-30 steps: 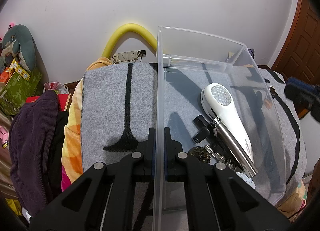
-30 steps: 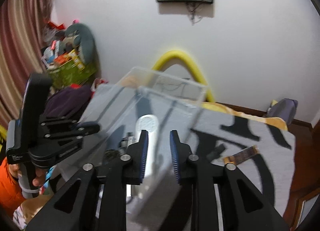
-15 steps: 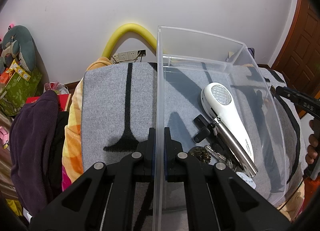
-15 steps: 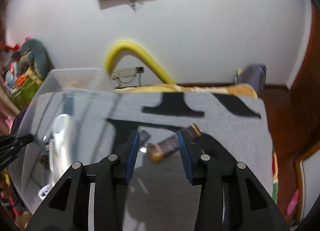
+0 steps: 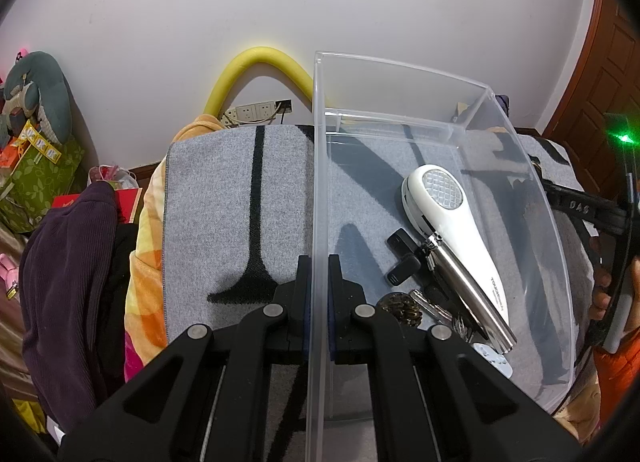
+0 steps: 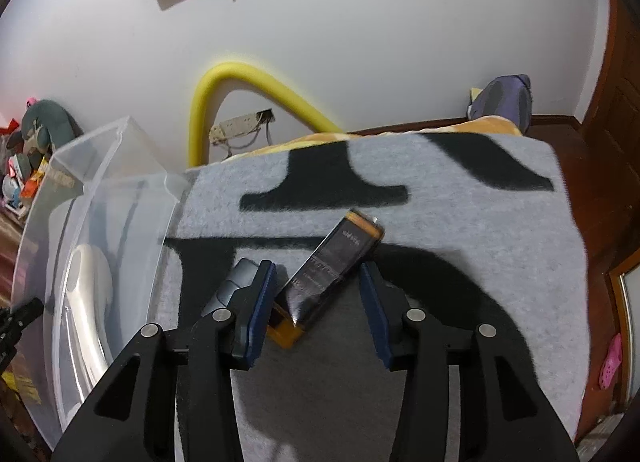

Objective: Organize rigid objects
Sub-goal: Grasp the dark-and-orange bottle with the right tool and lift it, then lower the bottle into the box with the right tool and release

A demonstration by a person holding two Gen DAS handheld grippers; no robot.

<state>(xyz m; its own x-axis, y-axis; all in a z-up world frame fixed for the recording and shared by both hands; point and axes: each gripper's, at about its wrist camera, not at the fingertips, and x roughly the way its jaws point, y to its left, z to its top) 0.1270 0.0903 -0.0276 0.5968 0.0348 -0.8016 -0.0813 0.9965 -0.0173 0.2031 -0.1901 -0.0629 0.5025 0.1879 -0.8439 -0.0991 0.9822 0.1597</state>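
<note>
Grey blanket with black stripes (image 6: pixel 460 222) covers the bed and carries everything; soft surface, so the bin probably needs bracing. Clear plastic bin (image 5: pixel 516 166) sits on the blanket, the collecting spot for the rigid items. Left hand-held gripper (image 5: pixel 318 294) is clamped on the bin's near-left wall, one finger inside and one outside, likely steadying it so it stays put while the other side loads. Inside the bin: white handheld appliance with a chrome handle (image 5: pixel 452 222) lying diagonally, a small black clip-like piece (image 5: pixel 402 258) just beside it, plus keys and small bits near the front wall, too cluttered to name. Right hand-held gripper (image 6: pixel 318 302) is spread wide with nothing in it, lowered over the blanket just right of the bin. Dark rectangular box with orange edges (image 6: pixel 332 270) lies flat and slanted between the fingers, not pinched; contact can't be told. Being skewed to the jaws, it may twist on closing. Small grey item (image 6: pixel 236 278) lies touching or just outside the left finger, partly hidden; probably next after the box.
</note>
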